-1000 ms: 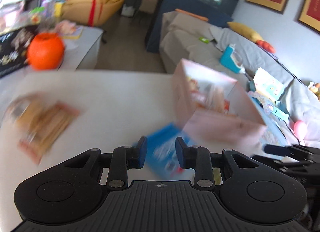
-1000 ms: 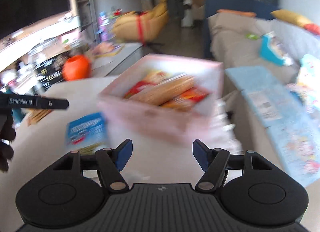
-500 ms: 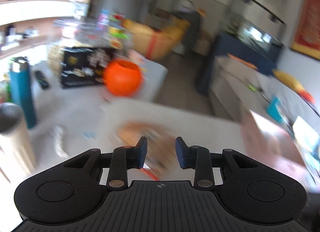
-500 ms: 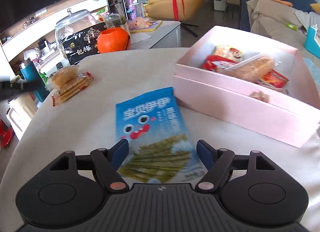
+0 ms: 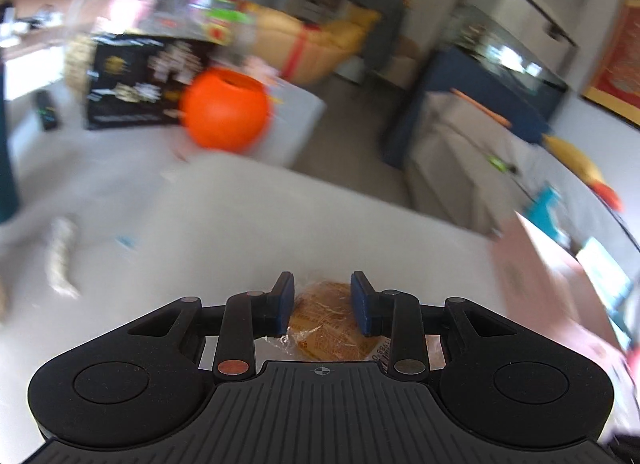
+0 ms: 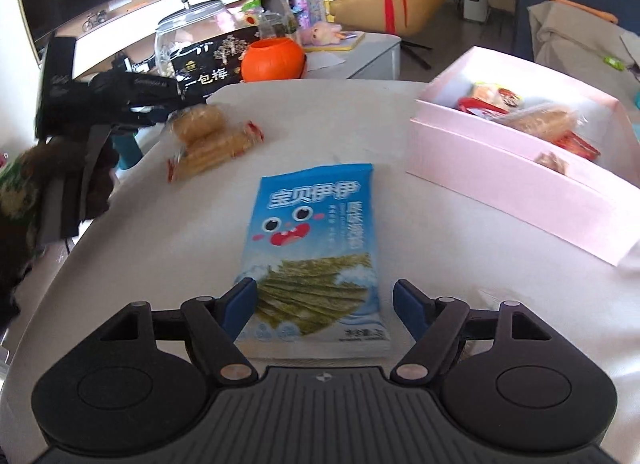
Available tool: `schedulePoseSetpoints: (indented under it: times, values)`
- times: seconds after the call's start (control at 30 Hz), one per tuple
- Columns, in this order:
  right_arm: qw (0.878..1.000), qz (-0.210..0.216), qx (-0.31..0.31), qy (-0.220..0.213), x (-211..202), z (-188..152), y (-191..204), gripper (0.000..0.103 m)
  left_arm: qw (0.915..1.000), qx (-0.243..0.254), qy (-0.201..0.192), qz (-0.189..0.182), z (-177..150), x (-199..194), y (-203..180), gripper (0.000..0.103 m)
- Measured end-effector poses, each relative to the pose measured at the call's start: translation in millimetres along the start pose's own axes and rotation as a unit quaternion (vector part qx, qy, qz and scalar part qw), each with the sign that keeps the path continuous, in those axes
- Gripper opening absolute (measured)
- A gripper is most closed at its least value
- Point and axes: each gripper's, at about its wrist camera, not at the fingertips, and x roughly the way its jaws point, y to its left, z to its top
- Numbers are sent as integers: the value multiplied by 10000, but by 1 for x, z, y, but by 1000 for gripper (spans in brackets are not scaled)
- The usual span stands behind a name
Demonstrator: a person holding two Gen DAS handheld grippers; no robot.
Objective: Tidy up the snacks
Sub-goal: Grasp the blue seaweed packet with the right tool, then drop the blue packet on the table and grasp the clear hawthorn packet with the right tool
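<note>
Your right gripper (image 6: 325, 306) hovering over blue seaweed snack bag (image 6: 316, 256), jaws just opened wider, spread either side of bag's lower end, pads not pressing it. Bag lying flat on white table (image 6: 160, 248). Your left gripper (image 5: 323, 302) hanging over clear-wrapped biscuit pack (image 5: 328, 320), narrow gap, pads beside wrapper, not pinching. Pink box (image 6: 520, 180) sitting right of bag, already holding several snacks. Orange pumpkin pot (image 6: 273, 59) standing beyond table's far edge.

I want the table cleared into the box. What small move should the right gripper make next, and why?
Probably lower the right gripper and close on the blue seaweed snack packet. Its open fingers already straddle the packet's near end, which lies flat on the table outside the pink box.
</note>
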Motion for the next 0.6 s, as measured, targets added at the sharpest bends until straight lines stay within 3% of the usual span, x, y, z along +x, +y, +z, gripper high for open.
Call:
schedulePoseSetpoints:
  times: [0.13,0.3,0.4,0.6]
  values:
    - [10000,-11,75,-7,5,5,1,76,9983,226,322,-430,-22,-10,-27,35]
    - [10000,-9,-68,-36,6,7,8,76,9988,484,72,-44,-27,-49,-45,35]
    - [9999,60,-84,-86,1,5,7,76,9990,424,8,-170,-28,-73,-53,35]
    - [9998,-59,-154,-144,12,20,14,81,9918,1136,474,-333,-51,-85,-92,35]
